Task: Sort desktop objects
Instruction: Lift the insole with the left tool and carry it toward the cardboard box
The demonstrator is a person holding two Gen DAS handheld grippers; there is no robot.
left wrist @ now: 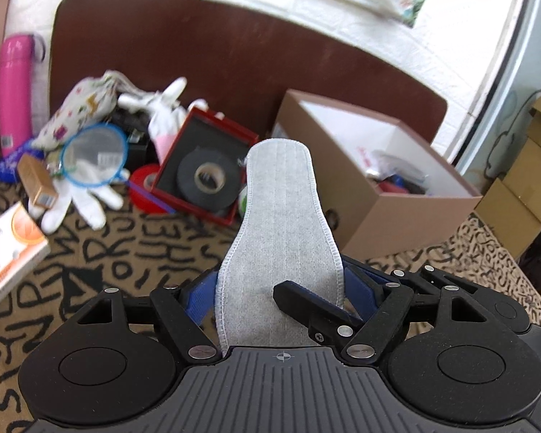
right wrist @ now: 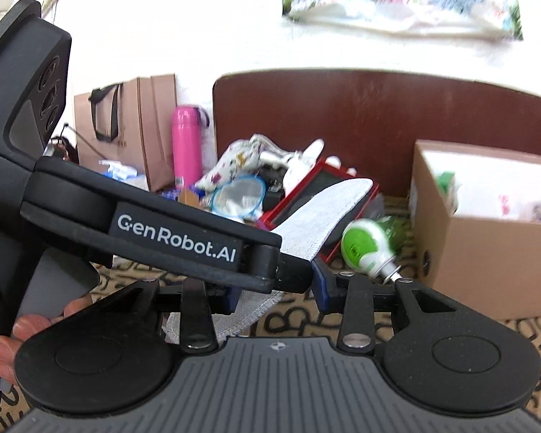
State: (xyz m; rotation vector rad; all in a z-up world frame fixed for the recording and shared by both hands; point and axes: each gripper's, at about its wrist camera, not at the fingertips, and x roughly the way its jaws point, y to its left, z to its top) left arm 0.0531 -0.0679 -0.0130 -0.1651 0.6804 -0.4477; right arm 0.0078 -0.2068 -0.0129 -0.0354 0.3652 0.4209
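Note:
A grey fabric insole (left wrist: 281, 223) stands up between the blue pads of my left gripper (left wrist: 281, 288), which is shut on it. It also shows in the right wrist view (right wrist: 328, 205), sticking out past the left gripper's body (right wrist: 144, 231). My right gripper (right wrist: 277, 288) is open, its fingers on either side of the insole's lower end (right wrist: 249, 314). A black finger (left wrist: 313, 306) of it crosses the insole in the left wrist view. The open cardboard box (left wrist: 389, 176) stands to the right, also in the right wrist view (right wrist: 487, 231).
A pile lies on the patterned cloth (left wrist: 126, 252): red tray (left wrist: 205, 166) with black tape roll (left wrist: 207, 176), red tape (left wrist: 146, 187), white gloves (left wrist: 79, 202), blue-rimmed magnifier (left wrist: 93, 153), floral pouch (left wrist: 79, 108), pink bottle (left wrist: 14, 90), orange medicine box (left wrist: 7, 252). A green-white bulb (right wrist: 368, 249) lies near the box.

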